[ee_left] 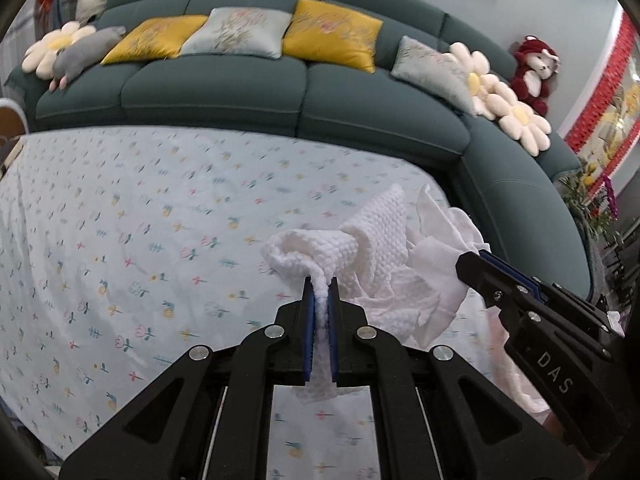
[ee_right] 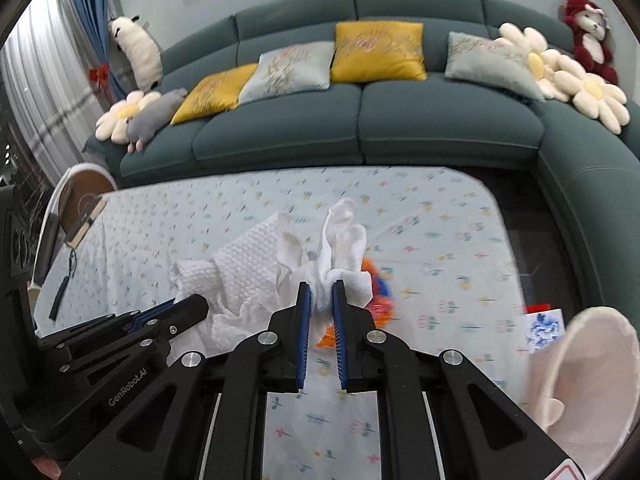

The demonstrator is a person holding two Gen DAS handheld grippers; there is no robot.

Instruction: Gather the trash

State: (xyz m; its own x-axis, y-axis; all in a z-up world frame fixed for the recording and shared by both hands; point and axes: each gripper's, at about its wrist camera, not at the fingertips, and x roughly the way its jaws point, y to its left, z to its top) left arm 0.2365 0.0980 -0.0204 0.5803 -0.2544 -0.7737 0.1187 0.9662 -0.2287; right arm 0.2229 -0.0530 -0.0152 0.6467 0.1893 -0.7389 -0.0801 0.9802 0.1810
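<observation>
Soft, even indoor light, no harsh shadows or glare, strong fisheye bending with dark rounded corners, sofa edges curved, slight motion blur on the tablecloth pattern

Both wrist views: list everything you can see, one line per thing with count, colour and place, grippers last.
Sofa: one, dark teal, L-shaped, behind the table.
Cushions: two yellow, two pale grey, along the sofa back.
Flower pillows: three, cream with yellow centres, at the sofa ends.
Plush bear: one, dark red, far right corner.
Tablecloth: one, pale blue, floral, over the table.
Textured paper towel: one, white, held above the cloth.
Smooth tissue: one, white, held beside it.
Wrapper: one, orange, on the cloth behind the tissue.
Left gripper: black, blue pads, clamped on the towel.
Right gripper: same, clamped on the tissue.
</observation>
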